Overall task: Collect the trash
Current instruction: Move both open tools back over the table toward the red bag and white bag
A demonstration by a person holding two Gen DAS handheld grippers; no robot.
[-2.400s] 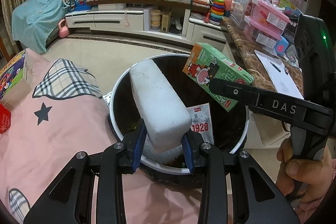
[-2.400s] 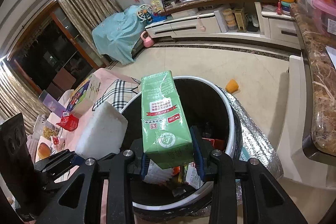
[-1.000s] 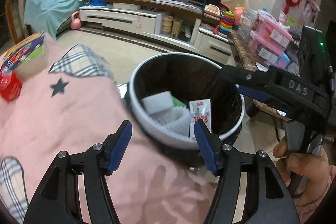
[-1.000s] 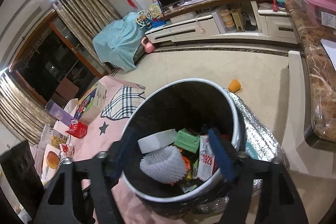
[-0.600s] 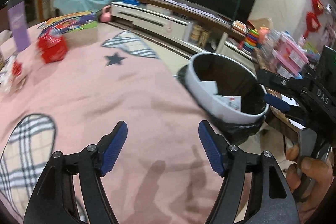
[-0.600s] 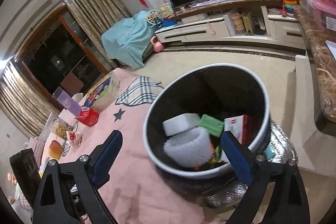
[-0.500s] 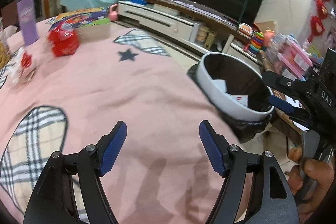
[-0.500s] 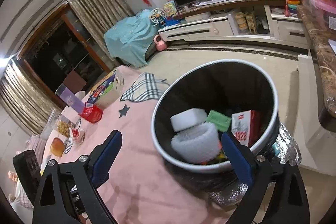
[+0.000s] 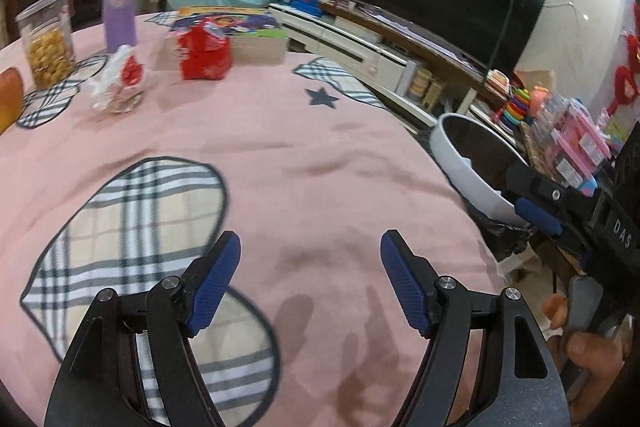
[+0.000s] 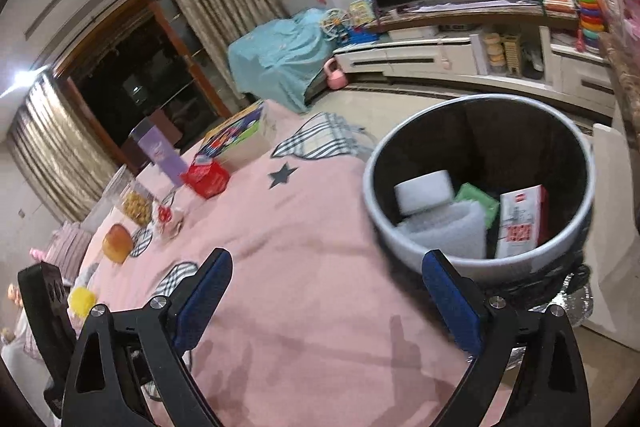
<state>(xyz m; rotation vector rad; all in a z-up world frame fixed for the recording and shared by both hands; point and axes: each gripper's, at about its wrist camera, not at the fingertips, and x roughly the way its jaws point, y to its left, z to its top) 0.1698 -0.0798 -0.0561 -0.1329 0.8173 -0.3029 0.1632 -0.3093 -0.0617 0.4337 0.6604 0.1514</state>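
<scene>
- Left wrist view, upper left of the frame: a clear jar (image 9: 50, 37) of yellow snacks and a tall purple canister (image 9: 119, 1) are noted, standing upright on the pink tablecloth (image 9: 280, 155).
- Left of centre, upper part: a crumpled white-and-red wrapper (image 9: 118, 83) is recorded lying loose on the cloth. It is judged the likeliest next piece of trash. It is thin, creased film without a clear long axis.
- Just right of it, a red packet (image 9: 205, 53) is seen resting in front of a flat picture-book box (image 9: 236, 31).
- Bottom centre: the left gripper (image 9: 310, 281) is found released, with nothing between its ribbed blue pads (image 9: 214, 281). Its jaws have been widening over the last second.
- The deciding relation: the wrapper lies up and to the left of the left fingers, well apart, across bare cloth. The left gripper is judged the nearer one.
- Right edge: the right gripper (image 9: 536, 215) is seen side-on, held by a hand (image 9: 584, 343).
- Right wrist view, bottom centre: the right gripper (image 10: 326, 295) is likewise spread wide and empty. Its jaws have also just been widening.
- Right of frame: the round trash bin (image 10: 404, 147), white-rimmed with a dark liner, is set just beside the table edge.
- Inside it are recorded a white foam block (image 10: 424, 191), ribbed foam wrap (image 10: 444, 233), a green carton (image 10: 476, 201) and a red-and-white box (image 10: 520, 219).
</scene>
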